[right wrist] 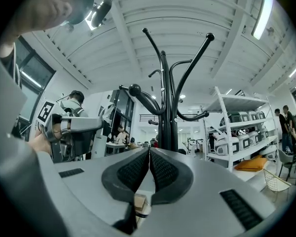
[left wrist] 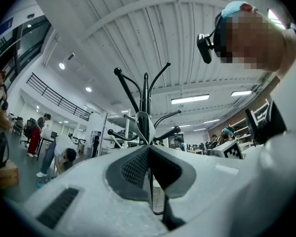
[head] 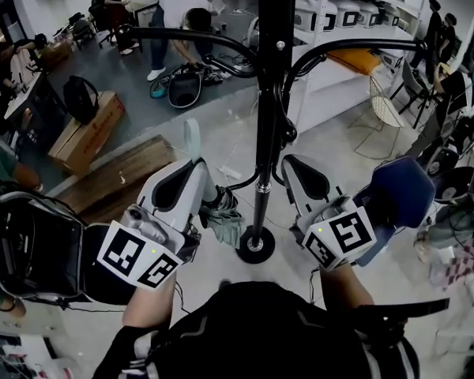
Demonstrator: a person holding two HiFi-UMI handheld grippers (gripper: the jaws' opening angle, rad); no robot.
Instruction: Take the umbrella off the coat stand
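The black coat stand (head: 265, 117) rises in front of me, its round base (head: 255, 245) on the pale floor. A pale green folded umbrella (head: 191, 139) hangs beside the pole, and its bunched fabric (head: 223, 221) reaches down toward the base. My left gripper (head: 194, 164) is shut on the umbrella just left of the pole. In the left gripper view the umbrella's pale loop (left wrist: 142, 125) rises from the closed tips of the left gripper (left wrist: 148, 148), in front of the stand (left wrist: 145, 90). My right gripper (head: 289, 161) is shut and holds nothing, just right of the pole. The right gripper (right wrist: 149, 149) points up at the stand's hooks (right wrist: 166, 98).
A cardboard box (head: 85, 133) and a wooden board (head: 114, 176) lie on the floor to the left. White shelving (head: 355, 14) and a wire chair (head: 383, 105) stand at the right. A person (head: 178, 22) bends over behind the stand, and others sit at the far left.
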